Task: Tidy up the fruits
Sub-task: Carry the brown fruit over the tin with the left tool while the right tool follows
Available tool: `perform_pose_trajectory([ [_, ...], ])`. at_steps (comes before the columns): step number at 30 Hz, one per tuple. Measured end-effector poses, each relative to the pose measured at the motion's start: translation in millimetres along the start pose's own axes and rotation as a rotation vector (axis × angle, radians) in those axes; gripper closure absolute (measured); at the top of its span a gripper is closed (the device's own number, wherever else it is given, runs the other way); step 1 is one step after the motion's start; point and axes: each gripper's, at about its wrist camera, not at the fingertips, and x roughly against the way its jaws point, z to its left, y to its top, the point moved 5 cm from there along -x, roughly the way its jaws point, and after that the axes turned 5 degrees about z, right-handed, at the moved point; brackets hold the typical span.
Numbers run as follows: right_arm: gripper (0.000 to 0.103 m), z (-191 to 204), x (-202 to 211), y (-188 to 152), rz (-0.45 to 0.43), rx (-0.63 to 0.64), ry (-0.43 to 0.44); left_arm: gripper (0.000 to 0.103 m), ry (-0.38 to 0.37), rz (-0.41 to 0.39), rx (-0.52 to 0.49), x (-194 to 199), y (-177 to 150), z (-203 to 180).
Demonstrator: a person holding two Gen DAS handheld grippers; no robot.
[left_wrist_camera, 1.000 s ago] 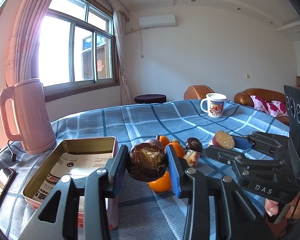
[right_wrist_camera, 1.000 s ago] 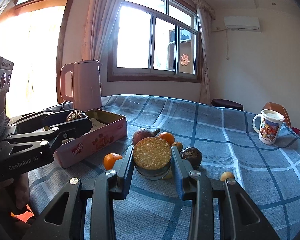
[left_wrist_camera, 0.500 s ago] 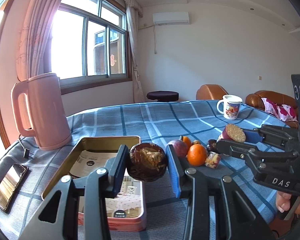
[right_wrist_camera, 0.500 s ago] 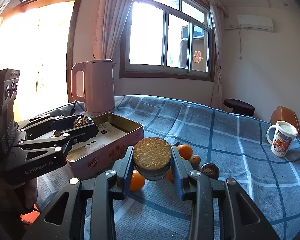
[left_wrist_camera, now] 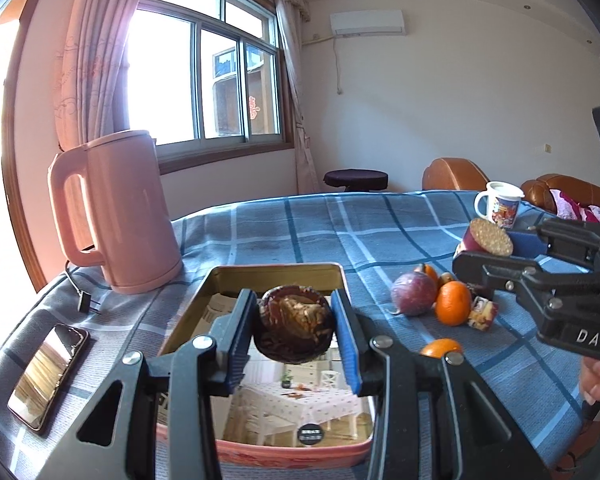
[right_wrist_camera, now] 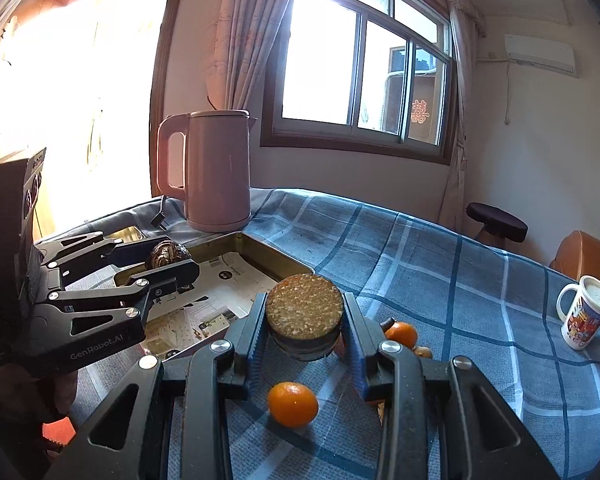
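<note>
Living room: sofa, curtains.

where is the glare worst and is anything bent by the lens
Right wrist view: the window area left of the kettle is blown out white-orange, with no detail. Left wrist view: the window is overexposed, and the phone screen mirrors that light. Both views: fisheye bends the window frames and the table edge; the corners are dark.
</note>
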Motion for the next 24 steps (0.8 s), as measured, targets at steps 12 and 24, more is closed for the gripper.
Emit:
perform_pose_trajectory([
  [12,0.066,14.0,-24.1,38.9,0.009,0.062,0.023,0.063,0.054,0.037,-0.014,-15.5,4.7,26.0],
  [24,0.066,31.5,-66.8,44.1,0.067,0.063,0.061,0.063,0.079,0.095,-0.020,-37.7,8.0,48.0],
])
